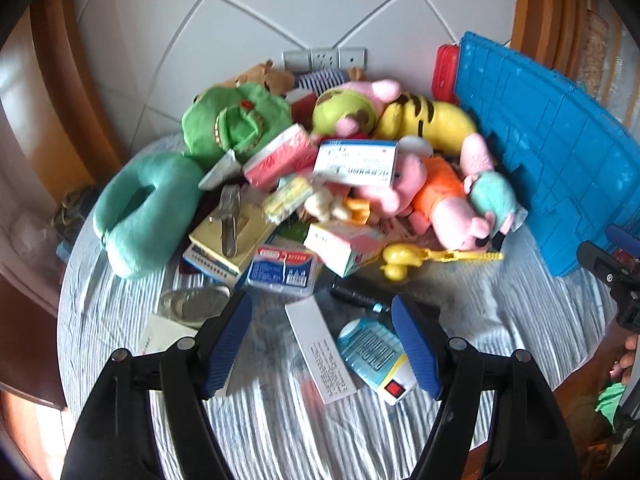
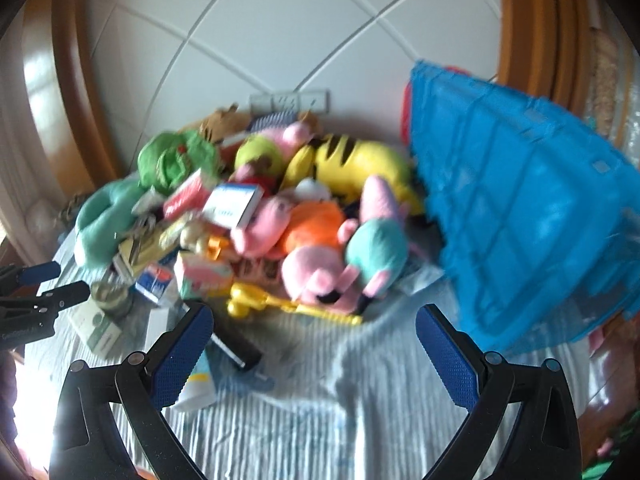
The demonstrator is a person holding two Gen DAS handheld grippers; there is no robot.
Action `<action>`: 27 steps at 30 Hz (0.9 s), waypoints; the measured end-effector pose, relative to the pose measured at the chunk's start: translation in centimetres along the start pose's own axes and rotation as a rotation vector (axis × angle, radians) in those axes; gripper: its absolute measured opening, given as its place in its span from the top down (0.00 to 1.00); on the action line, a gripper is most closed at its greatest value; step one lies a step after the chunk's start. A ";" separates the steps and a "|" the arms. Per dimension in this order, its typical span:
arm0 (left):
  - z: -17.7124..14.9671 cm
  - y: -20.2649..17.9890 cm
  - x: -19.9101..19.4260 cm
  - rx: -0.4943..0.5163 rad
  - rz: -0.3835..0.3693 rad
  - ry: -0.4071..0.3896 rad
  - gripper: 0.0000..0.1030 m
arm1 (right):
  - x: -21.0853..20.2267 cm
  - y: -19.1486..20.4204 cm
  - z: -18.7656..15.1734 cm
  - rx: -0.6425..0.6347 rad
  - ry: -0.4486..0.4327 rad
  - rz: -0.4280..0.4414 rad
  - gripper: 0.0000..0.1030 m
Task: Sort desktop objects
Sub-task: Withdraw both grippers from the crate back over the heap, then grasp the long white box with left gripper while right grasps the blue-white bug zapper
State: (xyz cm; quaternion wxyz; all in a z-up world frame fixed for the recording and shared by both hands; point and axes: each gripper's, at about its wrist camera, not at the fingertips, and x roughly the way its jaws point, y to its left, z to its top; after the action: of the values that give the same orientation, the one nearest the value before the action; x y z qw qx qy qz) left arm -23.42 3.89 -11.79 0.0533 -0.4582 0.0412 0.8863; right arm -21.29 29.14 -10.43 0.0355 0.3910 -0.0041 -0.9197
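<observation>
My left tool point(image 1: 322, 346) hangs spread wide and empty, and the white box point(image 1: 320, 354) lies right between its fingers, long axis running away from me, the blue-white gadget point(image 1: 374, 356) touching beside it. My right tool point(image 2: 314, 354), also wide, faces bare cloth on the surface point(image 2: 352, 400). Beyond, the toy pile point(image 1: 360, 160) crowds against the tipped blue crate point(image 1: 560, 152).

- You have a heap of soft toys and boxes on the striped cloth: a yellow tiger plush point(image 1: 424, 118) lies at the back, a pink pig in orange point(image 1: 434, 196) in front of it.
- Your green frog plush point(image 1: 236, 120) sits left, above the teal neck pillow point(image 1: 140, 216).
- A white box point(image 1: 320, 354) and a blue-white device point(image 1: 374, 354) lie nearest, side by side.
- The blue crate point(image 1: 548, 148) stands tilted on the right.
</observation>
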 end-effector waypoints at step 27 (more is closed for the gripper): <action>-7.5 5.2 8.2 -0.208 0.155 0.265 0.30 | 15.3 13.9 -7.8 -0.364 0.433 0.293 0.08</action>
State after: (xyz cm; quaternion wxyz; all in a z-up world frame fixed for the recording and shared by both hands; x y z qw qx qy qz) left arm -22.75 -1.69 -22.68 -0.0684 -0.5696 -0.0087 0.8190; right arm -25.39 14.39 -26.41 0.2371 0.5601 0.1117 -0.7859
